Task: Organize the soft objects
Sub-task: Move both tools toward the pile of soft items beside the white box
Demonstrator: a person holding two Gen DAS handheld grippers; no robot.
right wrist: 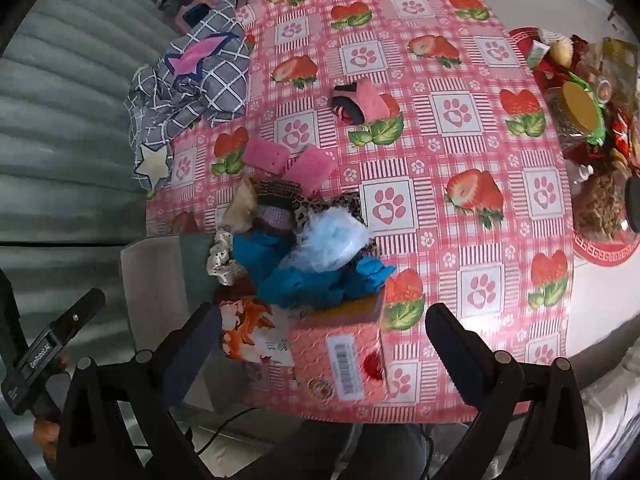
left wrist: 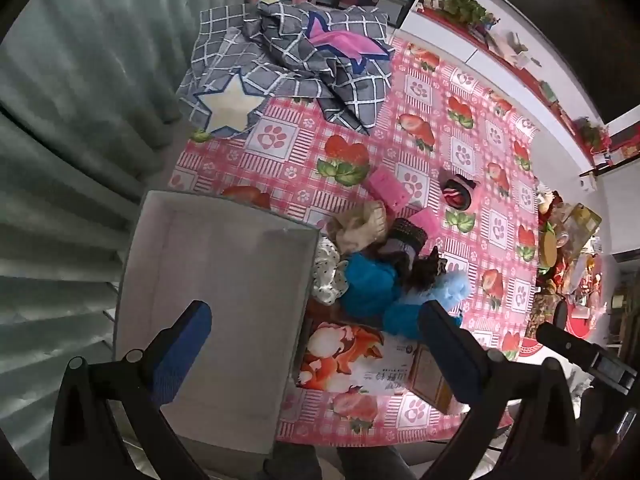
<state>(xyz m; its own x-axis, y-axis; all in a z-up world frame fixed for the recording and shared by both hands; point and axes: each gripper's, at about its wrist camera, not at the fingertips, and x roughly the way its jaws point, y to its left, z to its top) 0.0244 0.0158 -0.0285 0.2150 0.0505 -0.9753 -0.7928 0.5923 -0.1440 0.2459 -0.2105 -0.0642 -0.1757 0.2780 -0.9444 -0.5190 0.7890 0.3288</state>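
A heap of soft items lies mid-table: blue cloths (left wrist: 366, 286) (right wrist: 320, 284), a pale blue fluffy piece (left wrist: 450, 288) (right wrist: 334, 240), a beige cloth (left wrist: 360, 224), a dotted white scrunchie (right wrist: 222, 260) and dark knitted pieces (left wrist: 408, 236). Two pink sponges (right wrist: 266, 156) (right wrist: 314, 166) lie just beyond the heap. A pink-and-black sock roll (right wrist: 360, 102) sits farther out. The grey box (left wrist: 216, 300) stands left of the heap. My left gripper (left wrist: 316, 356) hovers open above the box's right edge. My right gripper (right wrist: 324, 356) is open over a pink carton (right wrist: 340, 356), touching nothing.
A grey checked blanket with stars (left wrist: 288, 64) (right wrist: 192, 80) lies at the table's far left corner. Jars and snacks crowd a red tray (right wrist: 592, 132) on the right. A flat printed package (left wrist: 348, 356) lies at the front edge. A green curtain (left wrist: 80, 120) hangs left.
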